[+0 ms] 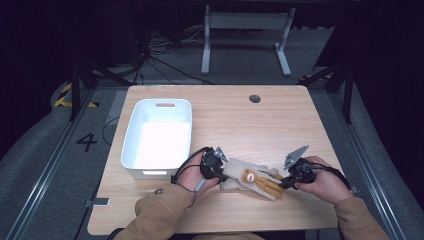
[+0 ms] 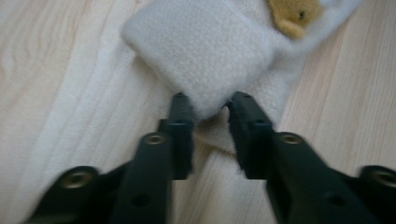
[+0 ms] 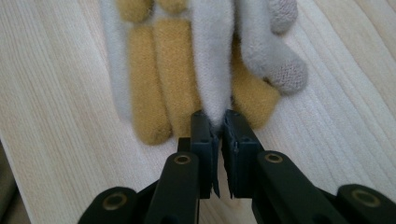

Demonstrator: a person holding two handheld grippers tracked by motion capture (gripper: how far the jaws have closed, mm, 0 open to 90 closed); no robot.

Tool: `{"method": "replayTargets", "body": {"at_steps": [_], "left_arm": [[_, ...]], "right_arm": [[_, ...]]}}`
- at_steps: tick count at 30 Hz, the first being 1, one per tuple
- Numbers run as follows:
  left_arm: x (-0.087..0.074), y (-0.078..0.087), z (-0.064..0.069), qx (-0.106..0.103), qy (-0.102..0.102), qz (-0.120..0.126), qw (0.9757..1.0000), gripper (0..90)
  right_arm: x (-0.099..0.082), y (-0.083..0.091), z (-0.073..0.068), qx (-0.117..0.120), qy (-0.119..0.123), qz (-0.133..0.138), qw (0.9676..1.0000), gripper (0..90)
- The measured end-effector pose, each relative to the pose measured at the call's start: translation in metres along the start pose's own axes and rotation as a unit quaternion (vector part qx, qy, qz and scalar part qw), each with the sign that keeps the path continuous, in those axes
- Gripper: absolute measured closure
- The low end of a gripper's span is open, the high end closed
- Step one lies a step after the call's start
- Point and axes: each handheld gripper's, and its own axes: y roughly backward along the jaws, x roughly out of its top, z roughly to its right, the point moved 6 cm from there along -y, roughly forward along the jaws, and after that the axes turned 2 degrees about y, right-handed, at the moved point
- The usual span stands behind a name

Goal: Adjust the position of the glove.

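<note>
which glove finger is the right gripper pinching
The right gripper pinches the pale cream glove finger by its tip, between mustard-yellow ones; the grey-tipped ones lie free.

A pair of fuzzy cream-and-mustard knitted gloves (image 1: 252, 179) is lying flat on the light wooden tabletop (image 1: 280, 125) near its front edge, just right of the white rectangular plastic bin (image 1: 157, 137), with the cuffs pointing left and the fingers pointing right. The folded cream cuff (image 2: 205, 56) is being pinched at its corner by the left claw (image 2: 209, 109), with a small mustard animal-face patch (image 2: 294, 14) sitting just beyond it. One cream finger (image 3: 212, 60), lying between mustard fingers (image 3: 159, 79), is being clamped at its tip by the right claw (image 3: 215, 122).
</note>
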Motion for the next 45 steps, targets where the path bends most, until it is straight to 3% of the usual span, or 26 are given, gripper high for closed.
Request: {"method": "replayTargets", "body": {"at_steps": [5, 15, 26, 36, 45], "left_arm": [[0.002, 0.007, 0.004, 0.003, -0.015, 0.002, 0.9999, 87.0], [0.007, 0.018, 0.014, 0.003, -0.026, 0.021, 0.9994, 88.7], [0.011, 0.032, 0.021, 0.0, -0.035, 0.045, 0.9984, 88.9], [0.015, 0.046, 0.029, 0.0, -0.042, 0.063, 0.9971, 88.8], [0.01, 0.046, 0.037, 0.004, -0.047, 0.049, 0.9977, 88.8]], "right_arm": [[0.0, 0.002, 0.0, -0.001, 0.001, 0.001, 1.0, 83.8], [0.002, 0.01, -0.001, -0.007, -0.003, 0.007, 0.9999, 86.0], [0.006, 0.034, 0.0, -0.034, -0.016, 0.031, 0.9988, 86.9], [0.01, 0.056, 0.002, -0.069, -0.02, 0.06, 0.9956, 87.1], [0.018, 0.065, 0.011, -0.1, -0.03, 0.096, 0.99, 87.2]]}}
